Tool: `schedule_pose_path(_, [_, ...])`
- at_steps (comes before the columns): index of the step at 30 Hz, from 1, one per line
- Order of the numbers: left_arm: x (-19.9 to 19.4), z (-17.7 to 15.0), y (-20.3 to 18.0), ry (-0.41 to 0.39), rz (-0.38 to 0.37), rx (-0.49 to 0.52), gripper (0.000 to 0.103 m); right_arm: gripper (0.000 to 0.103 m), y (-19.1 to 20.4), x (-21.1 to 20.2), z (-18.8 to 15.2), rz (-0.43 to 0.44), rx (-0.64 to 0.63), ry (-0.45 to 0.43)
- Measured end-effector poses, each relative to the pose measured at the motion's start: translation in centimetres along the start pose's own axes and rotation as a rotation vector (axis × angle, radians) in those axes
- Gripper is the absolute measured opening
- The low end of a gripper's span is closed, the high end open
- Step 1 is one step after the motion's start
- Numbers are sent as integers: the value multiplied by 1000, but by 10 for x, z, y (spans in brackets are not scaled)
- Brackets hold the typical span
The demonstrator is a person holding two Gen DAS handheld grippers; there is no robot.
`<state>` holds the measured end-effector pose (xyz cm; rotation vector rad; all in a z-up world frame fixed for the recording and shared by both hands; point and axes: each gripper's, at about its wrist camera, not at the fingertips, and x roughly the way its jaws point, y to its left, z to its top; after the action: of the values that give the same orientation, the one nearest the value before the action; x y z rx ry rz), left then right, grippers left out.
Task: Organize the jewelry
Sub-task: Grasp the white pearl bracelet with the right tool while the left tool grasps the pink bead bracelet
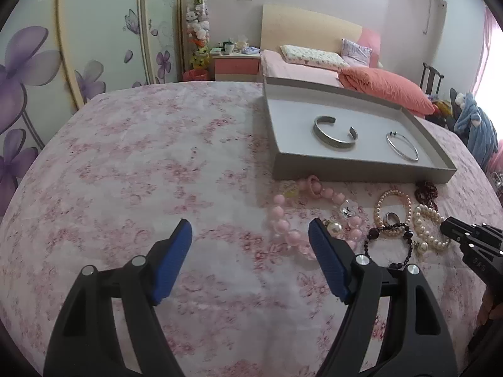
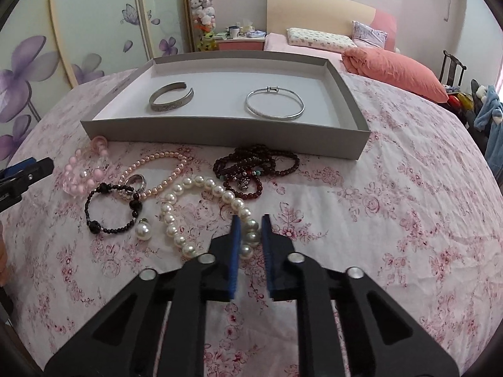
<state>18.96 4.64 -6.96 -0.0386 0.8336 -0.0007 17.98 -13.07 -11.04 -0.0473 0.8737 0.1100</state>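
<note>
white pearls (image 2: 201, 185), pink floral sheet (image 2: 393, 207), grey tray (image 2: 220, 133)

On the table (image 2: 393, 188) a tray (image 2: 220, 132) holds a cuff (image 2: 171, 97) on the left and a bangle (image 2: 275, 103) on the right. Before the tray lie bead strings (image 2: 201, 207). A bed (image 2: 314, 47) stands behind.

Both grippers — left gripper (image 1: 250, 235), right gripper (image 2: 250, 229) — are matte black plastic, with ribbed blue pads (image 2: 235, 253) and round silver pivot screws (image 2: 206, 258).
</note>
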Motion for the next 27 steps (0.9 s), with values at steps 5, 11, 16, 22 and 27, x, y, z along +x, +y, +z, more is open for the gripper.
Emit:
schedule_pose_path(5, [13,5,-9,26,-17,2,66,11,-14,-2,-2,-25,34,-3])
schedule_pose_path(11, [35,12,-21,65,-1,28,47,11,-25,-2,-1,-34,58,-3])
schedule_pose_path(16, [35,8,-23,69,27,64,23,11,-27,-2,0,-30,61,-2])
schedule_pose_path(22, [22,-6,-18,72,18,80,20,11,-27,-1,1,-26,65,-2])
schedule_pose_path(27, [20,-8,-21,69,15,86,34,11,-29,-1,1,-22,70,-2])
